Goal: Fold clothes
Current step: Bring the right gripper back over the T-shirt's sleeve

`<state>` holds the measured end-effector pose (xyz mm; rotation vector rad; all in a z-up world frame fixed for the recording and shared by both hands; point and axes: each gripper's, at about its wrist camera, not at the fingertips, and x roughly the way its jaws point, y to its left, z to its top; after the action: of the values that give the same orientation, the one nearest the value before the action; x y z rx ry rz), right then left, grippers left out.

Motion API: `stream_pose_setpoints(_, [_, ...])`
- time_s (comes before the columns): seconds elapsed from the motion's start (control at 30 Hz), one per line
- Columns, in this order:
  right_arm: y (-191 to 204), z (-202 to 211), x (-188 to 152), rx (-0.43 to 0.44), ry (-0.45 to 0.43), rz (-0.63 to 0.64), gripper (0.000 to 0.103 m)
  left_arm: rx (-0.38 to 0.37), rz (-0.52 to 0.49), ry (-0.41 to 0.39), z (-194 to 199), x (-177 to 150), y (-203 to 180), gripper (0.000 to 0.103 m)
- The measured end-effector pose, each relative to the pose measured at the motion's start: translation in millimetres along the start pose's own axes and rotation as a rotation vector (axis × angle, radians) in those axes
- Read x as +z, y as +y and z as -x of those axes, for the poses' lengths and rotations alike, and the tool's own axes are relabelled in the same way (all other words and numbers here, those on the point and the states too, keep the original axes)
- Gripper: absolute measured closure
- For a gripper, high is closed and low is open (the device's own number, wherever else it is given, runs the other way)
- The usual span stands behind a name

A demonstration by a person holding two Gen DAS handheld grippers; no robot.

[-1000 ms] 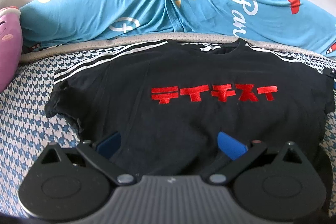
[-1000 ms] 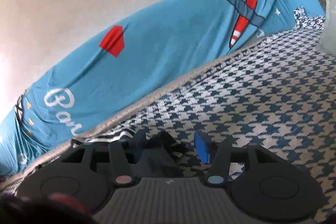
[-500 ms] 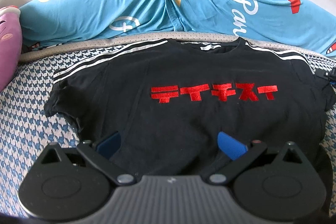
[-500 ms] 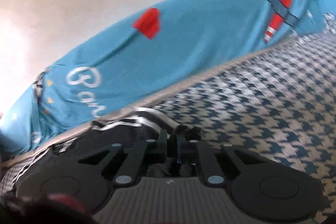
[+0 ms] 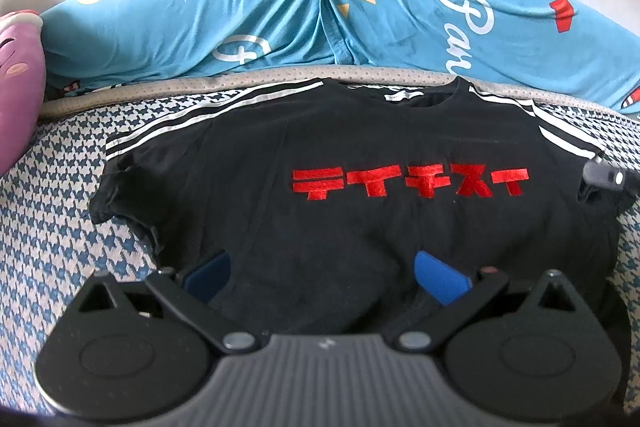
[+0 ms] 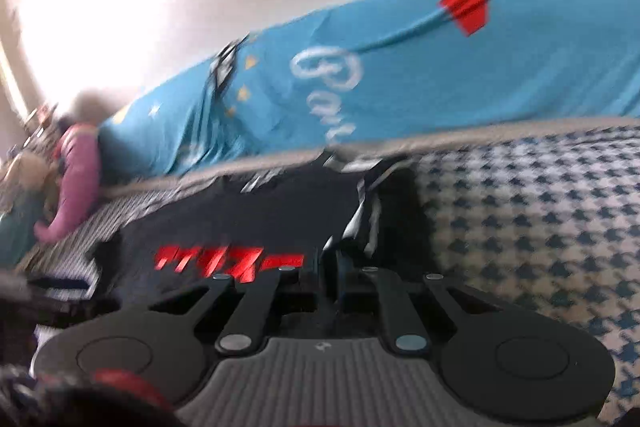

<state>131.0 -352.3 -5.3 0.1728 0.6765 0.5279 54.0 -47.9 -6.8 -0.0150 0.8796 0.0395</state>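
Right wrist: tongs (image 6: pixel 329 269) pinching sleeve (image 6: pixel 366 223)

Black T-shirt (image 5: pixel 352 219), red lettering on chest, white shoulder stripes, spread front-up on houndstooth bedcover (image 5: pixel 52 227), one sleeve lifted

The left gripper (image 5: pixel 322 273) hovers level with its blue-padded fingers (image 5: pixel 440 277) spread wide apart. The right gripper (image 6: pixel 330 267) is tilted — its fingers pressed together, pinching black cloth.

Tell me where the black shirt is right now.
In the left wrist view, the black shirt lies flat on the houndstooth bed, collar toward the blue bedding, purple plush at far left.
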Motion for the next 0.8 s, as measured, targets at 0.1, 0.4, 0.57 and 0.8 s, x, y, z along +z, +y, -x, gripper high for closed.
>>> stream_pose_setpoints(0.1, [7.7, -3.0, -2.6, -0.009, 0.022, 0.043, 0.091, 0.001, -0.005, -0.006, 1.2, 0.0, -0.9, 0.000])
stream_pose_setpoints(0.4, [21.6, 17.1, 0.9, -0.052, 0.034, 0.128, 0.072, 0.004, -0.006, -0.006, 1.5, -0.4, -1.3, 0.000])
stream_pose_setpoints(0.57, [14.8, 21.4, 1.5, -0.120, 0.003, 0.083, 0.054, 0.003, -0.007, -0.007, 1.1, 0.0, -2.2, 0.000])
stream_pose_setpoints(0.8, [16.0, -11.9, -1.1, -0.221, -0.015, 0.036, 0.048, 0.007, -0.019, -0.009, -0.7, -1.0, -5.6, 0.000])
